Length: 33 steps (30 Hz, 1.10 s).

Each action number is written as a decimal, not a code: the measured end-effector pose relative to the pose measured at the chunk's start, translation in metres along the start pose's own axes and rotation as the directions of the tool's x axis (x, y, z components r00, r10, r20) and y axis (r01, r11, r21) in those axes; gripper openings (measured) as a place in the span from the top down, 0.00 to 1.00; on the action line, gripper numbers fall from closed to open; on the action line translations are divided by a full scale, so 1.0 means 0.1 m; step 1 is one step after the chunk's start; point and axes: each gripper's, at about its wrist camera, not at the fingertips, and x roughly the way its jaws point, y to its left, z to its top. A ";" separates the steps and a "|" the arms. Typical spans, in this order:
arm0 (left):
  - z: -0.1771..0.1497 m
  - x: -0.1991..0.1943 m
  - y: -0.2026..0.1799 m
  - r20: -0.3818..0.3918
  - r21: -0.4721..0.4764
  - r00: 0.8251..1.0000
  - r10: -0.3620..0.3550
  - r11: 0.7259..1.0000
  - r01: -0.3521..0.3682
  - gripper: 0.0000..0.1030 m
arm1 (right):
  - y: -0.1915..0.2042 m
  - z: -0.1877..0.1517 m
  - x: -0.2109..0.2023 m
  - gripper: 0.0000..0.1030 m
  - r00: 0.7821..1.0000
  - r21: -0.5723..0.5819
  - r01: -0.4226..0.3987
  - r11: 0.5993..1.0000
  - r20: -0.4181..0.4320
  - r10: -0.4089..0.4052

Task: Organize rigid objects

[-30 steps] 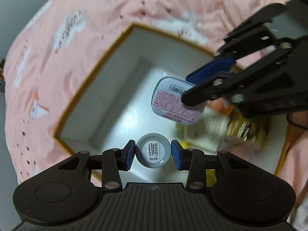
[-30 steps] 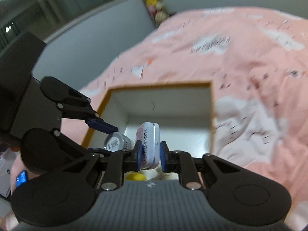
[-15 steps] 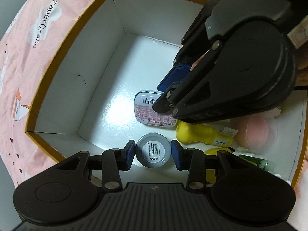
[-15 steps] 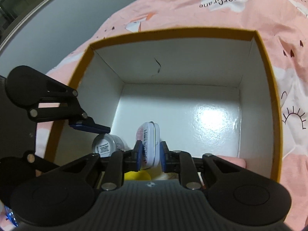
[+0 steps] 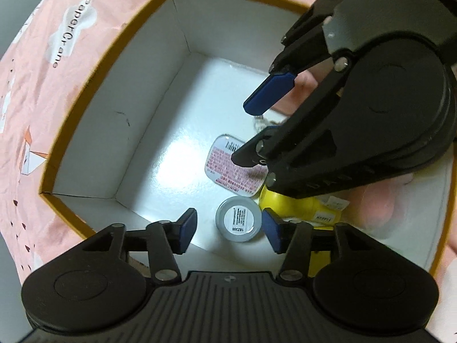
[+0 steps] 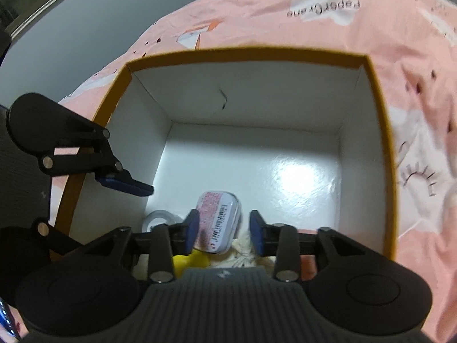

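A white box with an orange rim (image 5: 94,65) (image 6: 245,51) sits on the pink bedspread. My left gripper (image 5: 230,230) is open over its near corner. A small round jar (image 5: 238,223) with a white label lies on the box floor between the fingers, close to the right one. My right gripper (image 6: 224,233) is open too. A flat tin with a pink label (image 6: 218,221) (image 5: 235,165) lies loose between its fingers on the box floor. The jar also shows in the right wrist view (image 6: 161,220).
A yellow bottle (image 5: 300,204), a pink round item (image 5: 377,203) and cream fabric (image 6: 242,253) lie in the box's near part. The far half of the box floor (image 6: 257,165) is bare white. Pink bedding (image 6: 314,8) surrounds the box.
Both grippers have opened inside the box. The jar has left the left fingers and the tin has left the right fingers; both now lie on the box floor.
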 end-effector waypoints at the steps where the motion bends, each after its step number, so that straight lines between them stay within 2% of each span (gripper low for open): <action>1: 0.00 -0.04 0.01 0.013 -0.014 1.000 0.000 1.000 0.000 0.36 | 0.01 -0.01 -0.04 0.59 1.000 -0.009 0.006 1.000 0.010 -0.006; 9: -0.04 -0.59 -0.05 0.154 -0.103 0.988 0.021 0.995 -0.006 0.35 | 0.01 -0.01 -0.59 0.45 0.994 -0.063 0.057 0.996 0.102 -0.050; 13: -0.09 -0.93 -0.14 0.239 -0.134 0.970 0.050 0.991 -0.018 0.34 | 0.03 -0.09 -0.99 0.35 0.986 -0.082 0.070 0.994 0.158 -0.057; 15: -0.13 -1.10 -0.22 0.274 -0.150 0.960 0.065 0.988 -0.024 0.33 | 0.05 -0.14 -1.19 0.33 0.980 -0.091 0.078 0.993 0.188 -0.060; 17: -0.18 -1.25 -0.32 0.312 -0.166 0.947 0.077 0.986 -0.026 0.29 | 0.07 -0.20 -1.38 0.27 0.975 -0.101 0.085 0.991 0.214 -0.062; 21: -0.27 -1.50 -0.55 0.395 -0.209 0.911 0.121 0.977 -0.040 0.29 | 0.07 -0.40 -1.76 0.20 0.960 -0.107 0.107 0.989 0.269 -0.075; 24: -0.35 -1.66 -0.70 0.466 -0.294 0.869 0.167 0.955 -0.026 0.29 | 0.06 -0.59 -2.00 0.17 0.943 -0.103 0.143 0.984 0.316 -0.104; 26: -0.43 -1.73 -0.78 0.506 -0.387 0.838 0.204 0.922 0.009 0.29 | 0.08 -0.73 -2.13 0.17 0.925 -0.099 0.183 0.978 0.353 -0.138; 28: -0.49 -1.73 -0.88 0.513 -0.477 0.823 0.245 0.878 0.037 0.29 | 0.10 -0.88 -2.24 0.16 0.908 -0.092 0.220 0.971 0.384 -0.169; 29: -0.52 -1.71 -0.94 0.527 -0.516 0.807 0.266 0.855 0.054 0.29 | 0.10 -0.97 -2.28 0.16 0.897 -0.085 0.238 0.968 0.401 -0.185; 33: -0.62 -1.60 -1.18 0.541 -0.604 0.756 0.368 0.796 0.045 0.29 | 0.13 -1.31 -2.40 0.14 0.849 -0.044 0.320 0.946 0.457 -0.266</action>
